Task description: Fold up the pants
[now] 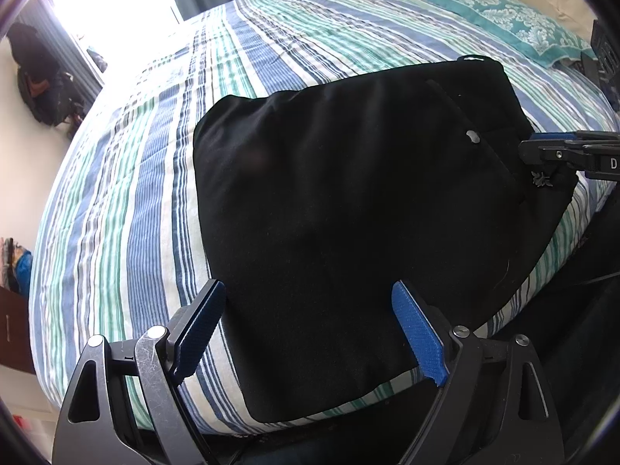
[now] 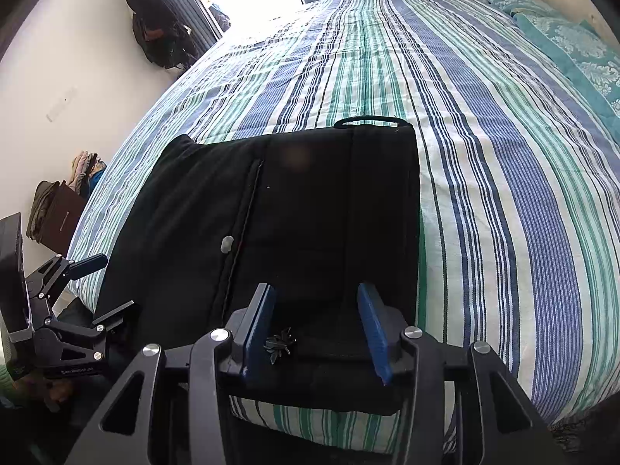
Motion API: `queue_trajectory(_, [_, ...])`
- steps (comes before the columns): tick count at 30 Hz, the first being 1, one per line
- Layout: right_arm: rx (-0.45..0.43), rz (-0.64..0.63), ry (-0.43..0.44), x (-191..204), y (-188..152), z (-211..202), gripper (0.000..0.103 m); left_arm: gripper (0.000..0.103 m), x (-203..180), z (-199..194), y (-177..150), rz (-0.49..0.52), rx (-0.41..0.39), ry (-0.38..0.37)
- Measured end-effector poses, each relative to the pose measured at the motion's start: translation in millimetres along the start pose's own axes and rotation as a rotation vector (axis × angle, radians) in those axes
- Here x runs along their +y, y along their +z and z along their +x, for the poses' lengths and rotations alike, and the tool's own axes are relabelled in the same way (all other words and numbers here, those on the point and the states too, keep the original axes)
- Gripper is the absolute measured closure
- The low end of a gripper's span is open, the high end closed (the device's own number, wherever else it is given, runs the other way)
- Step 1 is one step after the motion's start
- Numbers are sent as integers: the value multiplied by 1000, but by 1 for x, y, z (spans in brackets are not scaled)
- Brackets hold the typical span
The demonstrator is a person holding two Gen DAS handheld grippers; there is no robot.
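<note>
While only the right wrist view shows stacked clothes, both show pants.

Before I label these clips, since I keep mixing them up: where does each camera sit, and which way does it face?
Left wrist: on the left gripper, looking down over its open blue fingers at the folded pants on the striped bed; the right gripper pokes in at right.
Right wrist: on the right gripper, jaws apart above the pants; the left gripper shows at lower left.
Shared: pants, bed, bright window, each other's gripper.
</note>
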State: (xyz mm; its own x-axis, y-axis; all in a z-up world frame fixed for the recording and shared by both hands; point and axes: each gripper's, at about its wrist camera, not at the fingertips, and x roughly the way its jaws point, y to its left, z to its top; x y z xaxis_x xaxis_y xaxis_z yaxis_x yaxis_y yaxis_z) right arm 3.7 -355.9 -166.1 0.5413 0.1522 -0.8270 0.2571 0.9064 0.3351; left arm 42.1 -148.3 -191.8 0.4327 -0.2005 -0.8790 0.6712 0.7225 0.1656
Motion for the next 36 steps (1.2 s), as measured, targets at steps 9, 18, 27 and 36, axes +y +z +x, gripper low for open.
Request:
queue_trajectory(9, [-5, -3, -19, 4, 1, 0, 53, 14, 2, 1, 2, -2, 6, 3])
queue_trajectory(18, [66, -339, -202, 78, -34, -1, 30, 9, -19, 5, 1, 83, 30, -48])
queue_trajectory(27, [-49, -133, -112, 19, -4, -55, 12, 5, 68, -4, 18, -148, -9, -148])
queue_trajectory(36, [188, 127, 260, -60, 21, 40, 17, 2, 116, 77, 20, -391, 167, -398])
